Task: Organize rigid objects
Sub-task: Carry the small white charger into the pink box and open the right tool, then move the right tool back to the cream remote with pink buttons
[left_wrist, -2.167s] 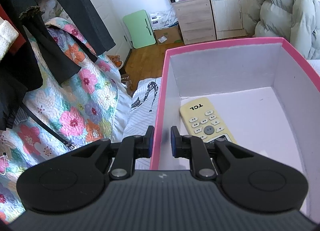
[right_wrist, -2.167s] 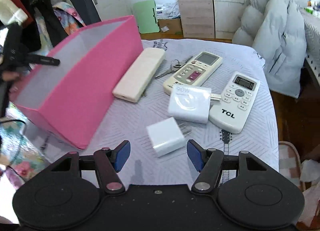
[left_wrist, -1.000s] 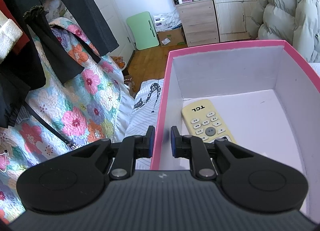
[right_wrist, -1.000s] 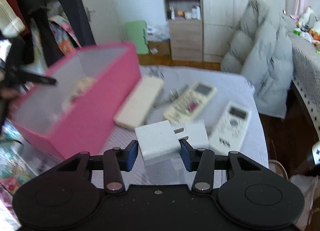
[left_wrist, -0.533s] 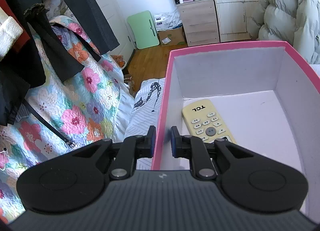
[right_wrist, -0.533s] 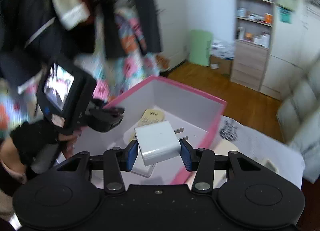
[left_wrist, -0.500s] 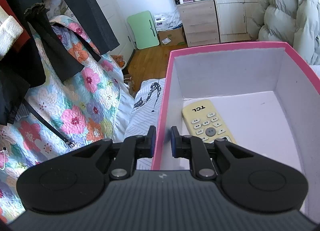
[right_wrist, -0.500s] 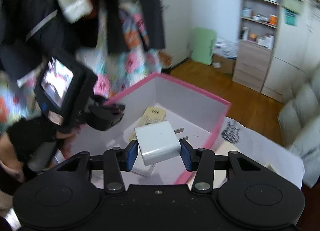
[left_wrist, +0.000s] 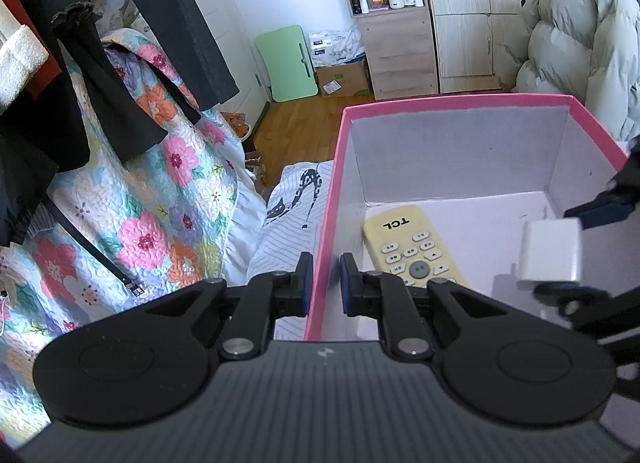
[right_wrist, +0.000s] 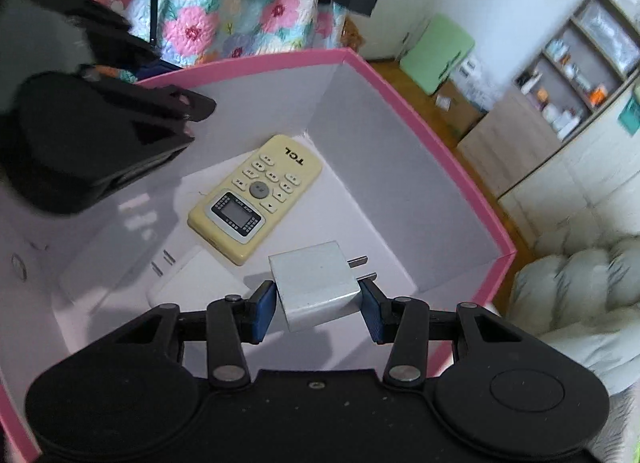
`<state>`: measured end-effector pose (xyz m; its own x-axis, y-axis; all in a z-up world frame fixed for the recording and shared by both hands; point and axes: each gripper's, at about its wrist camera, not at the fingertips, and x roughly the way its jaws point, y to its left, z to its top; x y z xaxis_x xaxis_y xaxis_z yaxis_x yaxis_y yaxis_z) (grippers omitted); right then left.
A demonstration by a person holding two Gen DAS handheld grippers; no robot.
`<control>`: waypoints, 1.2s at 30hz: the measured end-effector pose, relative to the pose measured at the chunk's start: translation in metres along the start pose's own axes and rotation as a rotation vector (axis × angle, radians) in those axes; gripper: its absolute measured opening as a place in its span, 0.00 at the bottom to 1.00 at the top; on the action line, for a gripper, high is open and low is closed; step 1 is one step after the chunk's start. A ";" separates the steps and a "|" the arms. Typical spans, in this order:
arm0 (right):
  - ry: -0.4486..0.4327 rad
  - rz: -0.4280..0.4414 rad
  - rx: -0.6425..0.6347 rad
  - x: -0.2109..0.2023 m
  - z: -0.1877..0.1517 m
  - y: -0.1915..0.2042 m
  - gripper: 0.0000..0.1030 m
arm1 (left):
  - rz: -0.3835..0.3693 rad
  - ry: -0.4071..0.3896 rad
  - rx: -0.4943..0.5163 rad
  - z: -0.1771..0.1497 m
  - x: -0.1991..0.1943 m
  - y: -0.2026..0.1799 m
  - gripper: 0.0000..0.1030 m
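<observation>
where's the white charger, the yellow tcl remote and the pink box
white charger [right_wrist: 316,283], right wrist view, on its top face
yellow TCL remote [right_wrist: 260,191], right wrist view, on its button face
pink box [left_wrist: 452,102], left wrist view, on its far rim

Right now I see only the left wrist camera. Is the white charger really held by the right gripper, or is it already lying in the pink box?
Observer: It is held. The right wrist view shows the right gripper with one blue pad on each side of the white charger, inside the walls of the pink box.
Operator: Which way do its prongs point?
Observer: The prongs point away from the gripper, toward the far wall of the box.
Operator: Is anything on the floor that I cannot see?
Observer: Yes. A flat white block lies at the display end of the yellow remote. That end is hidden in your view.
</observation>
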<state>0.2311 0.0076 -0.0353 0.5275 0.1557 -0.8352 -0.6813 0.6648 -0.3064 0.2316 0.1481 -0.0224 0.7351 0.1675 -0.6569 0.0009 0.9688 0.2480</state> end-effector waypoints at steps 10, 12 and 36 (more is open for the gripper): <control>0.098 0.158 0.061 0.010 -0.003 0.007 0.44 | -0.009 -0.002 -0.015 0.002 0.001 0.004 0.12; 0.096 0.214 0.129 0.006 -0.005 0.003 0.44 | -0.009 0.000 -0.015 0.002 0.001 0.004 0.12; -0.191 0.135 0.701 -0.124 -0.156 -0.107 0.56 | 0.003 0.018 -0.003 0.004 0.004 0.001 0.13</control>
<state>0.1595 -0.1971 0.0297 0.5848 0.3508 -0.7314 -0.2963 0.9317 0.2100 0.2375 0.1487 -0.0222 0.7229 0.1735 -0.6688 -0.0035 0.9689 0.2475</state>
